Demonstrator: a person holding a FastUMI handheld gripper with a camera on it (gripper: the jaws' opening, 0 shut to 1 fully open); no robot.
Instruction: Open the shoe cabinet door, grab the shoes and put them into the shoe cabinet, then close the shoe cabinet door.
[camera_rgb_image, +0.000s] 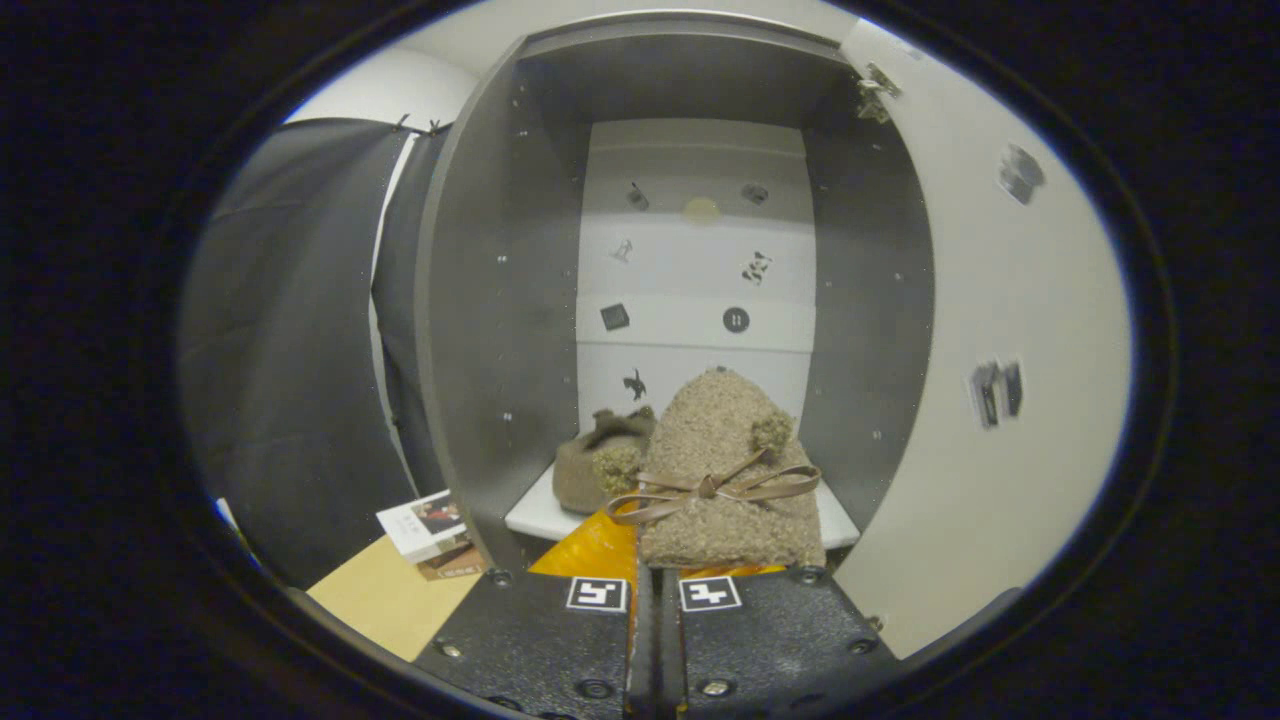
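The shoe cabinet (500, 300) stands open ahead, with dark side walls, a pale back panel and a white shelf (535, 515). Its white door (1000, 330) is swung out to the right. A tan fuzzy shoe (730, 470) with a brown ribbon bow and pompoms hangs from my gripper (655, 570), whose fingers are closed together on its heel end; the toe points into the cabinet over the shelf's front edge. A second matching shoe (595, 465) lies on the shelf, to the left of the held one and a little deeper in.
Small stickers dot the cabinet's back panel and the door. Left of the cabinet a black cloth wall hangs. A light wooden surface (390, 600) below it carries a small booklet (425, 522). Something orange (590, 550) shows just under the shelf's front edge.
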